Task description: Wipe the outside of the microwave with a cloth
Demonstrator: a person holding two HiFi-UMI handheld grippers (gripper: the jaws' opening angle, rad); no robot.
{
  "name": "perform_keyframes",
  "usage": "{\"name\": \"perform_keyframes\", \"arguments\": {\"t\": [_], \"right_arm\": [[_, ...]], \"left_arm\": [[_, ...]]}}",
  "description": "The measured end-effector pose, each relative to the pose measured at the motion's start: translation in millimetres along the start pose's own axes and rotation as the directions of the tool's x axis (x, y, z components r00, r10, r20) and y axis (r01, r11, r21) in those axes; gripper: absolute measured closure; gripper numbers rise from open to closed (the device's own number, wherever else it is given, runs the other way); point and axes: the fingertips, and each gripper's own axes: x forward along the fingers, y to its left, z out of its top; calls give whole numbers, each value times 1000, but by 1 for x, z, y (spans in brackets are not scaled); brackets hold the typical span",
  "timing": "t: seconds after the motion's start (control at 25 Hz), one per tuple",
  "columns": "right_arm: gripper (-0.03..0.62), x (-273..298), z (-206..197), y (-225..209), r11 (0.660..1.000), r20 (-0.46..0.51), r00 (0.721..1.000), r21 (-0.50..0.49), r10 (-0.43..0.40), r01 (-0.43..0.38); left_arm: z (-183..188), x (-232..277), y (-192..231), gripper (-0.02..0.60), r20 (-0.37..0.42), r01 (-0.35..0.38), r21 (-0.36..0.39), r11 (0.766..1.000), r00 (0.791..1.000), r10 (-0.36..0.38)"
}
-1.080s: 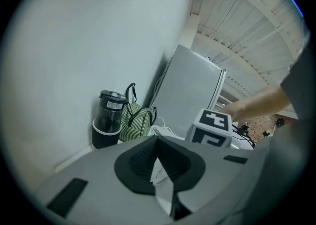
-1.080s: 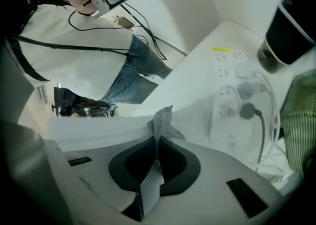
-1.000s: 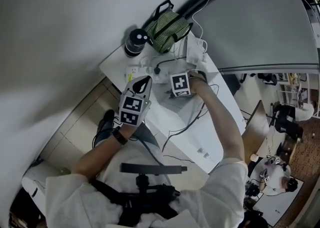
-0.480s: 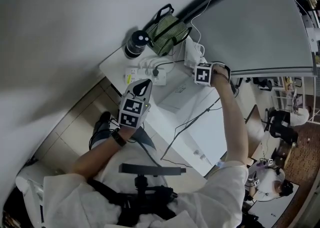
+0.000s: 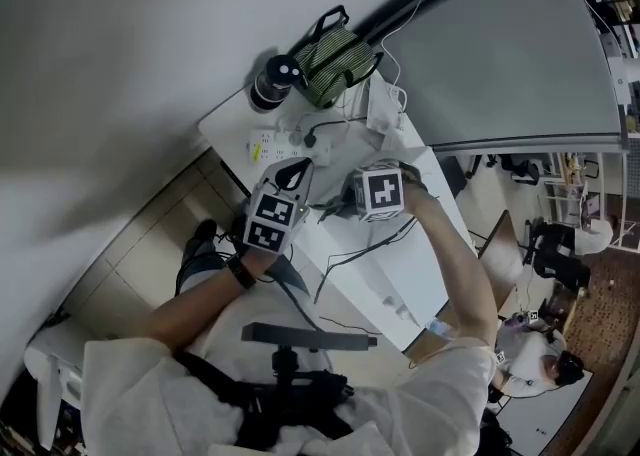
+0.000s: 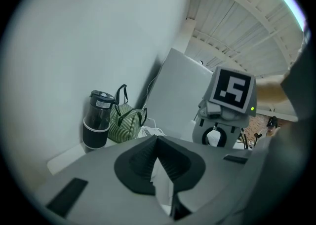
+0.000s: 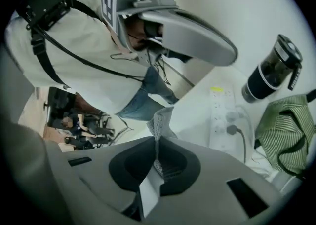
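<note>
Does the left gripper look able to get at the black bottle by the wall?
Probably yes: the left gripper is shut and empty, and only a flat power strip lies between it and the bottle.

1. No word, brand or number reads clearly in any view; what follows is all the marking I can find.
2. Marker cube [image 5: 272, 222] on my left tool [image 6: 158, 142]: two black-and-white square code patterns facing up, no letters.
3. Marker cube [image 5: 381, 191] on my right tool [image 7: 157, 145]: one square code pattern on top. In the left gripper view its face shows a blocky white shape on black, a pattern and not a sure digit.
4. Bottle [image 6: 97, 120] on the surface [image 5: 395, 279]: white label [image 6: 103, 103] on the lid, print too small to read.
5. Power strip [image 7: 224, 120]: yellow sticker [image 7: 217, 90] at one end, print unreadable.
</note>
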Motion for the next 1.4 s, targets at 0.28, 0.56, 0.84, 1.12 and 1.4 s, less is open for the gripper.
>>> {"name": "perform_keyframes", "arguments": {"t": [0.28,0.56,0.84,1.12,1.4], "right_arm": [[583,-22,-51,-29,989,-107,986,70,-124,132],[583,-96,-193,-103,785,-360,821,287,-443,549],[583,-116,-199,-94,676,-424,711,262,-561,689],[583,-62,-28,-4,798,-116,822,200,-557,569],[583,-48,41,156,755,241,764,490,-598,437]], "left_arm": [[-1,-4,5,569,4,-8,-12,1000,1000,8],[2,-6,19,569,3,-16,-26,1000,1000,17],[10,-15,14,569,5,10,-12,1000,1000,-10],[12,-41,-25,569,-16,132,22,991,991,-132],[-10,-58,-139,569,-113,355,30,934,930,-350]]}}
